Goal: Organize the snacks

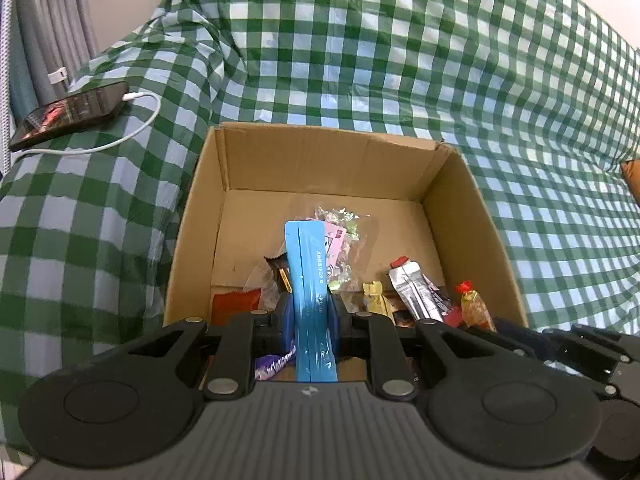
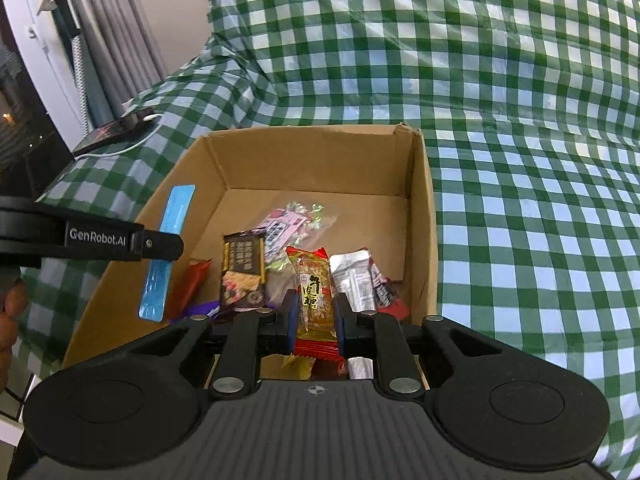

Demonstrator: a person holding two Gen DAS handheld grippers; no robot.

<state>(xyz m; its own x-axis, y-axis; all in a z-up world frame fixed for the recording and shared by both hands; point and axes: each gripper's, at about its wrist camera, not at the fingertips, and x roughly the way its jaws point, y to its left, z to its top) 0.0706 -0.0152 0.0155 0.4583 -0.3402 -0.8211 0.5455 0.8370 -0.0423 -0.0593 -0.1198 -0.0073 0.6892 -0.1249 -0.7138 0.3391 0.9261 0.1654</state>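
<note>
Here the left tongs (image 1: pixel 311 316) clench a flat, glossy blue packet (image 1: pixel 309 292) upright over the cardboard box (image 1: pixel 328 152). The right tongs (image 2: pixel 316 314) grip a crinkly peanut candy bar (image 2: pixel 315 300) above the wrapped snacks heaped in the box's near half; bare cardboard floor lies beyond. Wrinkled green-checked cloth (image 2: pixel 500 120) surrounds the box.

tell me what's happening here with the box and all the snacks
A person holds a gripper in each hand over an open brown cardboard box of snacks on a green-and-white checked cloth. The left gripper is shut on a long flat blue packet; the right gripper is shut on a red-and-clear peanut candy packet. Both packets are held above the other wrapped snacks.
</note>
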